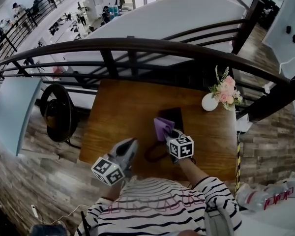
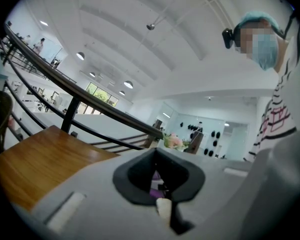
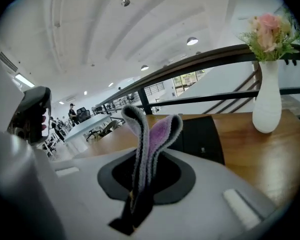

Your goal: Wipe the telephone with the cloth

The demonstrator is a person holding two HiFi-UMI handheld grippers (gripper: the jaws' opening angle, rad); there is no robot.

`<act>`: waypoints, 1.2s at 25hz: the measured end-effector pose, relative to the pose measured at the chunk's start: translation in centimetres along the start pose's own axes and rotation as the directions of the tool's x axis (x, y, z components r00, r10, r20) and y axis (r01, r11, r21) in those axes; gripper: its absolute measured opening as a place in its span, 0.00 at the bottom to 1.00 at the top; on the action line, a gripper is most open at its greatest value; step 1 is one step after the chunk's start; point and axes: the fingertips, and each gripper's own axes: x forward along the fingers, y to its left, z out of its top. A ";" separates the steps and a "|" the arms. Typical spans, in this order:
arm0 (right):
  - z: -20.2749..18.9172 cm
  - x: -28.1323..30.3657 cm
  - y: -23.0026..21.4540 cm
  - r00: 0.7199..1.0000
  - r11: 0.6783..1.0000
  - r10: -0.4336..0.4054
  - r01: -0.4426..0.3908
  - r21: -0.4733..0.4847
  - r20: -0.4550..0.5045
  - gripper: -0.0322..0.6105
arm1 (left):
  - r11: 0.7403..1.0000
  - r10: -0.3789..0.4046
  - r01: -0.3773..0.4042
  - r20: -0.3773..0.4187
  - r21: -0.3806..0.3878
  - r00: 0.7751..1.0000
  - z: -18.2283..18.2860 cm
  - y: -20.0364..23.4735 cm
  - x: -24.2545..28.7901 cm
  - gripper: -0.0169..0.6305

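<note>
In the head view, the wooden table (image 1: 113, 117) stood against a dark railing (image 1: 137, 45), with the dark telephone (image 1: 175, 115) lying flat near its middle and a white vase (image 1: 209, 102) of pink flowers far to the right. The right gripper (image 1: 170, 133) reached in from the near side with the purple cloth (image 1: 162, 127) bunched at its tip, at the telephone's near-left edge. Whether cloth and telephone touched could not be told from there. The left gripper (image 1: 132, 144) hung to the near left, well apart from the telephone and over bare wood. In the left gripper view, the left gripper (image 2: 158, 180) had its jaws drawn together with nothing between them. Only a sliver of purple showed through the slit beyond, and the table (image 2: 35, 164) ran off to the left. In the right gripper view, the right gripper (image 3: 140, 186) was clenched on the cloth (image 3: 151, 136), whose folded loop stood up from the jaws. The telephone (image 3: 202, 136) lay just beyond it, and the vase (image 3: 266, 104) stood far right. By my reading the cloth was already in hand and brought to the telephone, so the pick-up was done. The wiping looked barely begun at best, since most of the dark top lay uncovered, with the far and right parts left to pass over.
</note>
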 end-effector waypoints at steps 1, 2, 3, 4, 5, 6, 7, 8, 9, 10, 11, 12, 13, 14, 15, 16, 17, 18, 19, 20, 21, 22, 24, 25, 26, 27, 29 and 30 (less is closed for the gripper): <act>-0.5 0.2 -0.5 1.000 1.000 -0.019 0.019 -0.005 -0.012 0.11 | 1.000 0.003 -0.003 0.000 -0.001 1.000 0.0 0.0 -0.1 0.02; -0.8 0.3 -1.1 0.999 0.999 -0.041 0.041 -0.010 -0.021 0.11 | 1.000 0.006 -0.006 0.000 -0.002 1.000 0.0 0.0 -0.2 0.02; -1.1 0.3 -1.8 0.998 0.998 -0.062 0.062 -0.012 -0.026 0.11 | 1.000 0.011 -0.011 0.000 -0.004 1.000 0.1 0.0 -0.3 0.02; -1.3 0.1 -2.5 0.996 0.997 -0.082 0.081 -0.012 -0.030 0.11 | 1.000 0.015 -0.015 0.000 -0.004 1.000 0.1 0.0 -0.4 0.02; -1.4 0.0 -3.3 0.994 0.995 -0.100 0.100 -0.009 -0.033 0.11 | 1.000 0.017 -0.017 0.000 -0.004 1.000 0.1 0.0 -0.4 0.02; -1.5 -0.3 -4.1 0.992 0.993 -0.119 0.119 -0.006 -0.037 0.11 | 1.000 0.017 -0.017 0.000 -0.002 1.000 0.1 0.0 -0.5 0.02; -1.6 -0.6 -5.0 0.990 0.990 -0.138 0.138 -0.002 -0.041 0.11 | 1.000 0.015 -0.015 -0.001 -0.001 1.000 0.1 0.0 -0.5 0.02; -1.6 -0.9 -5.9 0.986 0.987 -0.158 0.158 0.003 -0.045 0.11 | 1.000 0.013 -0.013 -0.002 -0.002 1.000 0.1 -0.1 -0.4 0.02; -1.7 -1.3 -6.8 0.983 0.984 -0.177 0.177 0.007 -0.049 0.11 | 1.000 0.011 -0.011 -0.003 -0.003 1.000 0.1 -0.2 -0.4 0.02; -1.7 -1.7 -7.6 0.980 0.981 -0.194 0.195 0.012 -0.052 0.11 | 1.000 0.008 -0.008 -0.004 -0.003 1.000 0.0 -0.3 -0.3 0.02; -1.7 -2.1 -8.5 0.976 0.977 -0.211 0.212 0.016 -0.054 0.11 | 1.000 0.004 -0.004 -0.006 -0.003 1.000 -0.2 -0.4 -0.2 0.02; -1.8 -2.5 -9.3 0.972 0.973 -0.227 0.229 0.020 -0.056 0.11 | 1.000 0.001 -0.001 -0.007 -0.004 1.000 -0.3 -0.5 -0.1 0.02; -1.8 -2.9 -10.1 0.968 0.969 -0.244 0.245 0.024 -0.057 0.11 | 1.000 -0.002 0.002 -0.009 -0.004 1.000 -0.4 -0.6 0.0 0.02; -1.9 -3.2 -10.9 0.964 0.965 -0.260 0.262 0.029 -0.057 0.11 | 1.000 -0.005 0.005 -0.010 -0.005 1.000 -0.5 -0.7 0.1 0.02; -1.9 -3.6 -11.6 0.960 0.960 -0.276 0.278 0.034 -0.057 0.11 | 1.000 -0.007 0.007 -0.012 -0.006 1.000 -0.5 -0.8 0.2 0.02; -1.9 -4.0 -12.3 0.955 0.955 -0.290 0.292 0.041 -0.056 0.11 | 1.000 -0.009 0.009 -0.014 -0.007 1.000 -0.6 -0.8 0.3 0.02; -1.9 -4.4 -12.9 0.951 0.951 -0.304 0.307 0.046 -0.056 0.11 | 1.000 -0.010 0.009 -0.015 -0.008 1.000 -0.6 -0.9 0.3 0.02; -1.9 -4.8 -13.4 0.947 0.946 -0.317 0.320 0.049 -0.056 0.11 | 1.000 -0.010 0.010 -0.016 -0.008 1.000 -0.6 -0.9 0.4 0.02; -1.9 -5.1 -13.9 0.943 0.942 -0.328 0.331 0.051 -0.056 0.11 | 1.000 -0.011 0.011 -0.016 -0.007 1.000 -0.7 -0.9 0.4 0.02; -1.9 -5.4 -14.3 0.940 0.939 -0.338 0.340 0.052 -0.056 0.11 | 1.000 -0.012 0.012 -0.016 -0.006 1.000 -0.7 -1.0 0.4 0.02; -1.9 -5.7 -14.6 0.937 0.936 -0.345 0.348 0.054 -0.056 0.11 | 1.000 -0.013 0.013 -0.017 -0.006 1.000 -0.8 -1.0 0.4 0.02; -1.9 -5.9 -14.8 0.934 0.933 -0.352 0.355 0.059 -0.055 0.11 | 1.000 -0.013 0.013 -0.018 -0.007 1.000 -0.9 -1.0 0.4 0.02; -1.9 -6.3 -14.9 0.932 0.930 -0.358 0.361 0.071 -0.050 0.11 | 1.000 -0.014 0.014 -0.019 -0.010 1.000 -1.0 -1.1 0.4 0.02; -1.9 -6.4 -14.7 0.934 0.931 -0.354 0.357 0.075 -0.044 0.11 | 1.000 -0.014 0.014 -0.019 -0.012 1.000 -1.1 -1.1 0.3 0.02; -1.8 -6.5 -14.3 0.937 0.934 -0.347 0.349 0.077 -0.037 0.11 | 1.000 -0.014 0.014 -0.019 -0.013 1.000 -1.1 -1.2 0.3 0.02; -1.7 -6.5 -13.9 0.940 0.937 -0.339 0.340 0.076 -0.029 0.11 | 1.000 -0.015 0.014 -0.020 -0.015 1.000 -1.1 -1.2 0.3 0.02; -1.1 -6.6 -12.5 0.949 0.946 -0.316 0.315 0.074 -0.007 0.11 | 1.000 -0.018 0.017 -0.022 -0.016 1.000 -1.1 -1.3 0.2 0.02; -0.8 -6.6 -11.5 0.955 0.952 -0.298 0.297 0.075 0.007 0.11 | 1.000 -0.020 0.019 -0.023 -0.016 1.000 -1.1 -1.3 0.2 0.03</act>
